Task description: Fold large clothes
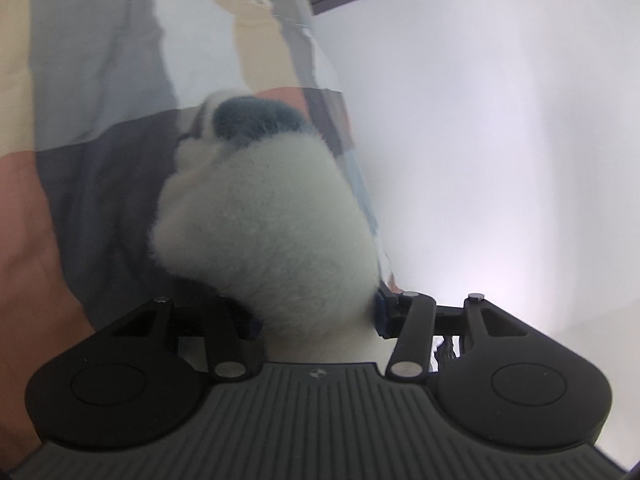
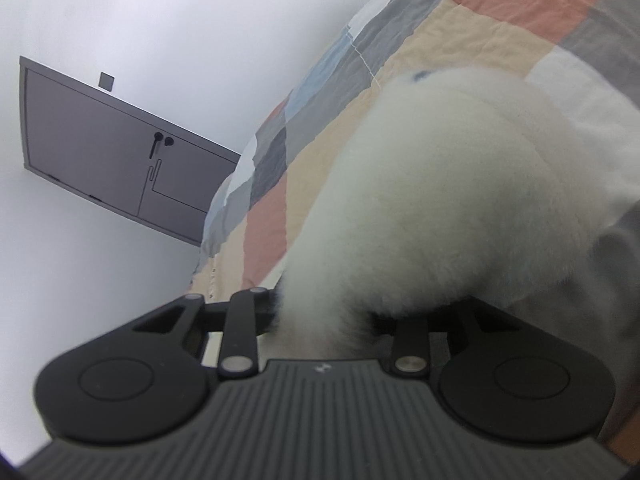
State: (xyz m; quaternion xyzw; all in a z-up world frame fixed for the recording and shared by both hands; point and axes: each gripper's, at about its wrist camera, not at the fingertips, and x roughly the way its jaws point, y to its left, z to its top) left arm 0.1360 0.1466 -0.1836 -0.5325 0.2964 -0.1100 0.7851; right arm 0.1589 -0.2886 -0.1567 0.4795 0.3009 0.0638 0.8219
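Mid-fold, I've got both tongs, left gripper (image 1: 318, 312) & right gripper (image 2: 326, 312), clenched on the fluffy white garment (image 1: 264, 232), bunched at 12 o'clock over the patchwork quilt (image 2: 460, 40); next: lay it flat w/ edges matched.

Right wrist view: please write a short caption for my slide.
Right gripper shut on fluffy white garment over a patchwork quilt, grey door behind.

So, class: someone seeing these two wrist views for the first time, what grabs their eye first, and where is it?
A fluffy white garment fills the middle of both views, bunched between each gripper's jaws, with a dark blue patch at its top in the left view. Behind it lies a patchwork bedspread of salmon, cream and grey, and a grey door stands at the right view's left.
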